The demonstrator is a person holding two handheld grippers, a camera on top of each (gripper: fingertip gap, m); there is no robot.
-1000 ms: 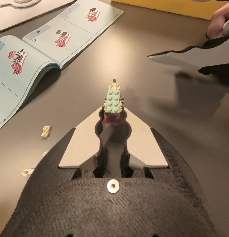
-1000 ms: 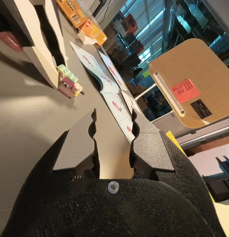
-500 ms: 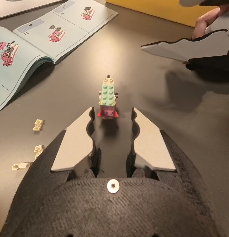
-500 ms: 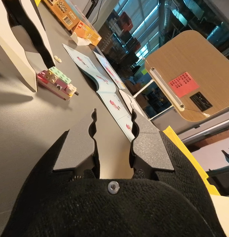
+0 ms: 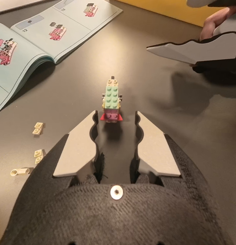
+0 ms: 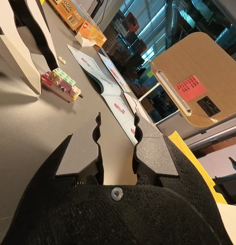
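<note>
Brick model (image 5: 112,100), mint on top with pink and red below, sits on the dark table (image 5: 147,132) at the centre of your left wrist view, just ahead of your left gripper (image 5: 116,115), whose fingers are spread and touch nothing. Cream plates (image 5: 38,128) lie at left, an open booklet (image 5: 35,37) upper left.

In your right wrist view, the right gripper (image 6: 117,116) gapes empty; the model (image 6: 61,84) lies left of centre, well apart.

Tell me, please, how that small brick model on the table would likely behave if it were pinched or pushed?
The brick model looks stiff and light, being small plastic bricks. Its flat base on the table suggests sliding, not rolling. The thin grey side clips could probably snap off if squeezed.
</note>
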